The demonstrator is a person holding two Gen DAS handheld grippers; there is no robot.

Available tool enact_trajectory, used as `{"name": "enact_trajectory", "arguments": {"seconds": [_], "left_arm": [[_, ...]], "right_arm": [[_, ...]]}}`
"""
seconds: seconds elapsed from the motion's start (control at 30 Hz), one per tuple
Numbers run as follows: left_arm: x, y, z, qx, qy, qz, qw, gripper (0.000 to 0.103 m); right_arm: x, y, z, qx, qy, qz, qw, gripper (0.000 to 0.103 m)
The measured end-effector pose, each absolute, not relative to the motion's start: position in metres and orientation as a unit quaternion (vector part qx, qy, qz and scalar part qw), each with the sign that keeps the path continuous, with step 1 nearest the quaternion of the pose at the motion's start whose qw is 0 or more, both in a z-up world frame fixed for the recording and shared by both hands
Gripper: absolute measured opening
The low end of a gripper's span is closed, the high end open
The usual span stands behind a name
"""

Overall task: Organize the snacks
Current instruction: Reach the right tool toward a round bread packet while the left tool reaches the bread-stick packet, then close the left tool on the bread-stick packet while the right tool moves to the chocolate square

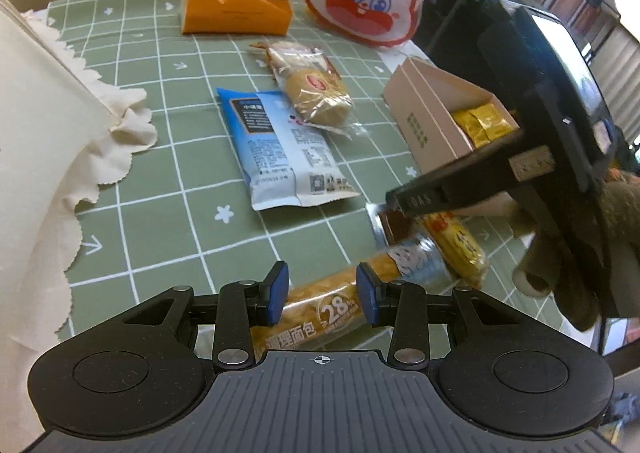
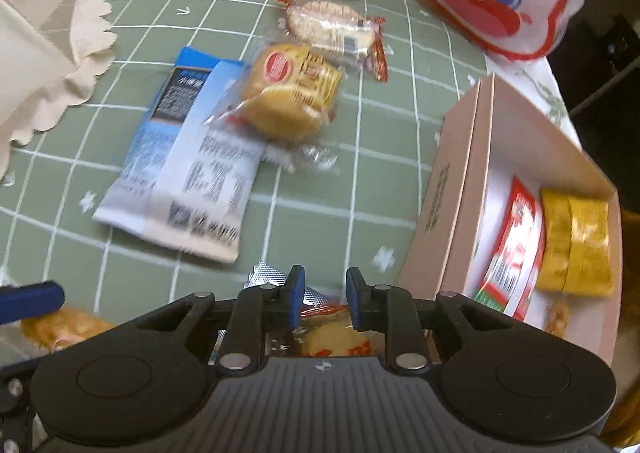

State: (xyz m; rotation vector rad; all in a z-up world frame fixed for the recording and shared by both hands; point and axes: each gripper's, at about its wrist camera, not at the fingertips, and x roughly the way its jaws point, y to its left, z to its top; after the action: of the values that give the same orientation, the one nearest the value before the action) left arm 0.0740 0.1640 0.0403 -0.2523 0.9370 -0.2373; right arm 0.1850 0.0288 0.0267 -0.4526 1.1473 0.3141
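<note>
The long orange bread packet (image 1: 320, 307) lying on the green grid-patterned table (image 1: 160, 157) reads "28" in white, with Chinese characters ending in "面包". The left tool (image 1: 322, 287) straddles it, blue pads apart on either side; whether they press it I cannot tell. The right tool (image 2: 322, 295) has closed on a clear-wrapped yellow pastry with a crimped silver end (image 2: 324, 329), mostly hidden behind its body. The white-and-blue pouch (image 1: 280, 153) carries small print and a QR code, too small to read. A round yellow cake in clear wrap (image 2: 292, 93) bears a red label. The open pink cardboard box (image 2: 452, 189) holds two gold-wrapped pieces (image 2: 576, 249) and a red-and-white packet (image 2: 512, 245), its printing blurred.
</note>
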Motion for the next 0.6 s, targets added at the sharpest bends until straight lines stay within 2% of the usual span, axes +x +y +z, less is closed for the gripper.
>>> {"name": "enact_trajectory", "arguments": {"seconds": [0.33,0.43,0.47,0.5,0.6], "left_arm": [[0.062,0.146,0.044,-0.070,0.458,-0.158,0.872,0.042],[0.058,0.141,0.047,-0.061,0.455,-0.171,0.872,0.042],[0.057,0.141,0.049,-0.062,0.456,-0.170,0.872,0.042],[0.057,0.141,0.050,-0.063,0.456,-0.167,0.872,0.042],[0.058,0.144,0.053,-0.069,0.463,-0.151,0.871,0.042]], "right_arm": [[0.144,-0.029,0.026,-0.105,0.549,0.143,0.816,0.023],[0.133,-0.056,0.025,-0.086,0.544,0.121,0.826,0.034],[0.131,-0.066,0.025,-0.079,0.543,0.110,0.829,0.042],[0.129,-0.077,0.024,-0.072,0.542,0.097,0.832,0.045],[0.118,-0.100,0.027,-0.059,0.529,0.068,0.844,0.045]]}}
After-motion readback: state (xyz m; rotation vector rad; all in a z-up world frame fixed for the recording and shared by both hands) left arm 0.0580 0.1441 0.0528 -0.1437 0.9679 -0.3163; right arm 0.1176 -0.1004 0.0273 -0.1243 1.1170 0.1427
